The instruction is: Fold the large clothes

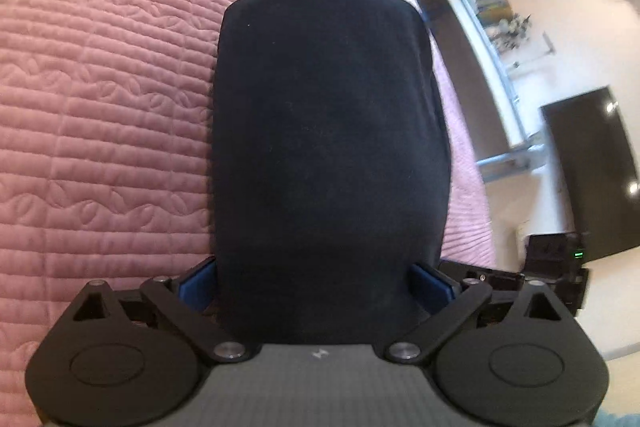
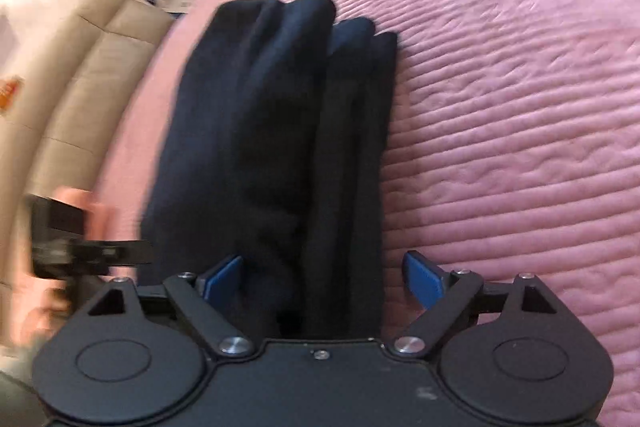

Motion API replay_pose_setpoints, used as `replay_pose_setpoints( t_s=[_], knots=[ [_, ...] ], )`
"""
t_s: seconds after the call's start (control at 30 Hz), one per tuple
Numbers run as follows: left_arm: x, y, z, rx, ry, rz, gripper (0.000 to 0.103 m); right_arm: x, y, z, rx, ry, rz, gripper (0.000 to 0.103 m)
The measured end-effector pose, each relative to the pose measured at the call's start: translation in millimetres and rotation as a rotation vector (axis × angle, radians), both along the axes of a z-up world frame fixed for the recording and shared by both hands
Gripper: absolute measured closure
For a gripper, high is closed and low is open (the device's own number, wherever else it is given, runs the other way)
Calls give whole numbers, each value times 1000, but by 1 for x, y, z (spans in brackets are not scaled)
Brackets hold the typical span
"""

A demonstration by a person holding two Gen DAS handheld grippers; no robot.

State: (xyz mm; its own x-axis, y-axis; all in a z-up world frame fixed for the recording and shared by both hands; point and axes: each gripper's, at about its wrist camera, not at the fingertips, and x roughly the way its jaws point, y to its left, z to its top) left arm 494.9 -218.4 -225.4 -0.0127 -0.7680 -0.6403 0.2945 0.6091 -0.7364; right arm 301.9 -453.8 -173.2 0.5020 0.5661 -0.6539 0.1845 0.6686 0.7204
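A dark navy garment (image 1: 328, 147) lies folded into a long narrow stack on a pink quilted bedspread (image 1: 100, 107). In the left wrist view my left gripper (image 1: 316, 287) is open, its blue pads (image 1: 196, 285) on either side of the garment's near end. In the right wrist view the garment (image 2: 272, 147) shows several stacked folds. My right gripper (image 2: 324, 281) is open, its blue pads (image 2: 424, 283) straddling the near end, with a gap on the right side. The other gripper (image 2: 76, 251) shows blurred at left.
The bedspread (image 2: 520, 107) spreads wide to the right of the garment in the right wrist view. Its edge runs close to a beige sofa (image 2: 80, 87). In the left wrist view a white shelf (image 1: 492, 39) and a dark screen (image 1: 592, 167) stand beyond the bed.
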Motion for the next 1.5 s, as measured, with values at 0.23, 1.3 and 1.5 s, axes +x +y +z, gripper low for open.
replay_pose_setpoints(
  t_s=[0.23,1.3,1.5],
  knots=[
    [4,0,-14,-54,-1,20,13,10,4,-13,25,-47,-1,28],
    [-215,206,48,-180,-249,100,47,-161,245,75,-263,-214,157,53],
    [-239,225,6,-216,-274,181,37,-174,239,45,-226,-263,136,53]
  ],
)
